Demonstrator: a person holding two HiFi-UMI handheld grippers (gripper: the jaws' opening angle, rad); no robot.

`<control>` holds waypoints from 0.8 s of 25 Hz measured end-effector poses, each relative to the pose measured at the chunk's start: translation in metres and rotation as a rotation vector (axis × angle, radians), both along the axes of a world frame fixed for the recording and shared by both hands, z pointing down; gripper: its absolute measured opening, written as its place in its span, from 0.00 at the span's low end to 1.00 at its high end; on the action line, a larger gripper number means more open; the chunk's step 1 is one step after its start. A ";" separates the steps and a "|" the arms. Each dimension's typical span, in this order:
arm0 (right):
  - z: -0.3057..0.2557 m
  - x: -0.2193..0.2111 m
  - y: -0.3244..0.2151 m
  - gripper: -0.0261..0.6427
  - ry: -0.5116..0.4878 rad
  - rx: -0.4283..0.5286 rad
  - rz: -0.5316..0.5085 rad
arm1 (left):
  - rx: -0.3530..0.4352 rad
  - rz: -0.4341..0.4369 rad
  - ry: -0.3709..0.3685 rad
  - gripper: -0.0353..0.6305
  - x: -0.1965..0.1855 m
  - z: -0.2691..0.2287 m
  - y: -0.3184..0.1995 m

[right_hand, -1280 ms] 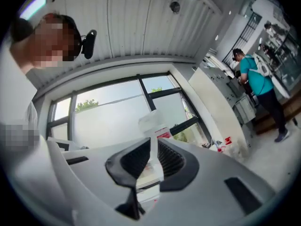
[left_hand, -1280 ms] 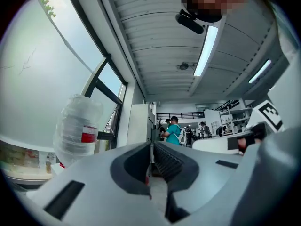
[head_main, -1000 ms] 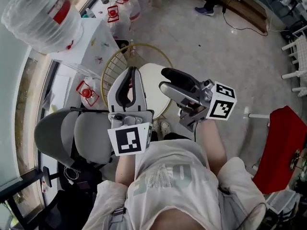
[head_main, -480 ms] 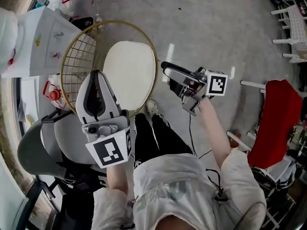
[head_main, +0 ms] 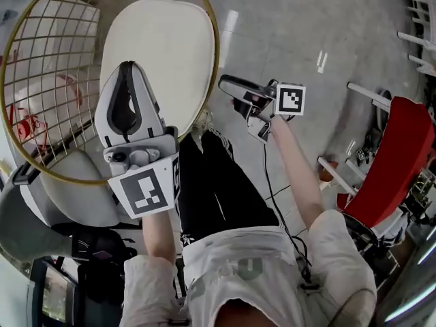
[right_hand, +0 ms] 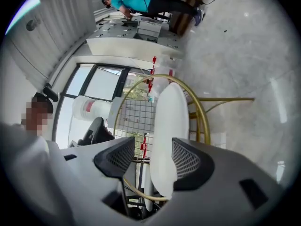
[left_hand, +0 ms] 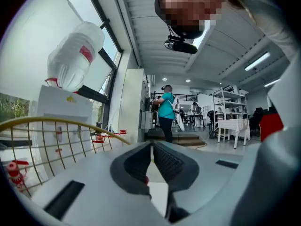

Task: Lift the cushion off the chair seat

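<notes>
Head view: left tongs (head_main: 128, 70) clenched empty over white cushion (head_main: 163, 46); right tongs (head_main: 228, 84) gape, apparently clear of gold chair (head_main: 216, 46). Water jug's (left_hand: 75, 55) red label is unreadable.

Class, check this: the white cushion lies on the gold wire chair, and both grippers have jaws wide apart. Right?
No. The left gripper view shows the left gripper with jaws together; only the right gripper has them wide apart. The cushion does lie on the chair.

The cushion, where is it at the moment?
In the head view the cushion lies upper left, on the seat of the gold wire chair, just ahead of the left gripper, with the right gripper off its right edge.
</notes>
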State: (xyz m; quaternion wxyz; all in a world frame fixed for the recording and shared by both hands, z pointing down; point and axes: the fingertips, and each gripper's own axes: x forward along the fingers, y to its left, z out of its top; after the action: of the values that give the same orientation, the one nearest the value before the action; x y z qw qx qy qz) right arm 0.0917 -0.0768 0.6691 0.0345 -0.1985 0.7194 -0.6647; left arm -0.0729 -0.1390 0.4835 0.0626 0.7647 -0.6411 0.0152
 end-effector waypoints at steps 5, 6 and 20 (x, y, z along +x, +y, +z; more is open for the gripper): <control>0.042 0.000 0.017 0.42 0.028 -0.070 -0.023 | -0.029 0.019 0.030 0.10 0.011 0.031 0.005; 0.048 0.000 0.018 0.42 0.030 -0.079 -0.031 | -0.032 0.019 0.032 0.10 0.012 0.036 0.005; 0.056 -0.035 0.011 0.42 0.011 -0.125 -0.113 | -0.095 -0.050 0.058 0.10 -0.017 0.058 -0.002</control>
State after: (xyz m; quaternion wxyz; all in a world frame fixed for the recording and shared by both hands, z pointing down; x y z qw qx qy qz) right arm 0.0570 -0.0658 0.7252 -0.0191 -0.1631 0.6868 -0.7080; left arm -0.0901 -0.1413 0.5418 0.1179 0.7446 -0.6566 0.0219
